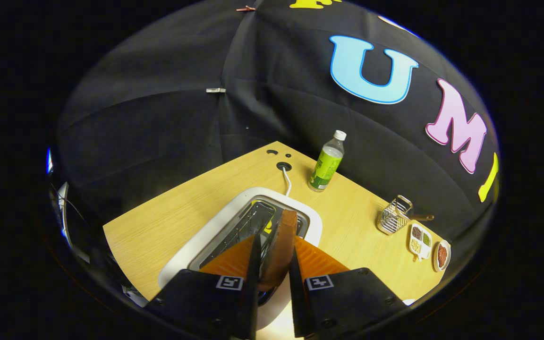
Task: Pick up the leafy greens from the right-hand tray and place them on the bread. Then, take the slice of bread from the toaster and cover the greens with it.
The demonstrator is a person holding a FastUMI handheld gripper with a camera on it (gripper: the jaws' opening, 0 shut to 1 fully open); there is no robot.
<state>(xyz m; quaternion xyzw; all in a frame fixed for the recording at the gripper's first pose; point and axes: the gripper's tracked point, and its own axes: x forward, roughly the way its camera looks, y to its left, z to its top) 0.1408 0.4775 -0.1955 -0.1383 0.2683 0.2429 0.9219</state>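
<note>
One slice of bread (282, 245), browned along its edge, stands upright between the two fingers of the gripper (276, 236). Both fingers press against its flat sides, so the gripper is clamped onto the slice. The slice sits directly over the slot of one white toaster (191, 245); whether its lower end is still inside the slot cannot be told, since the fingers cover it.

The toaster stands on one light wooden table (168, 222). One white cord (286, 182) runs from the back of the toaster to a round hole in the tabletop just behind it; two smaller dark holes lie beside that one.

Behind the toaster and a little to its right stands one clear bottle (328, 163) with a green label and a white cap, upright, near the table's far edge.

Farther to the right of the toaster, well apart from it, are three small things in a cluster. One wire basket (394, 215) with a dark handle is nearest the bottle. Just beyond it lies one white divided dish (420, 241) with four compartments holding dark, green and pale contents. Next to that dish sits one small round white dish (442, 255) holding something reddish-brown.

Black cloth hangs behind the table, with two small clips on it.
</note>
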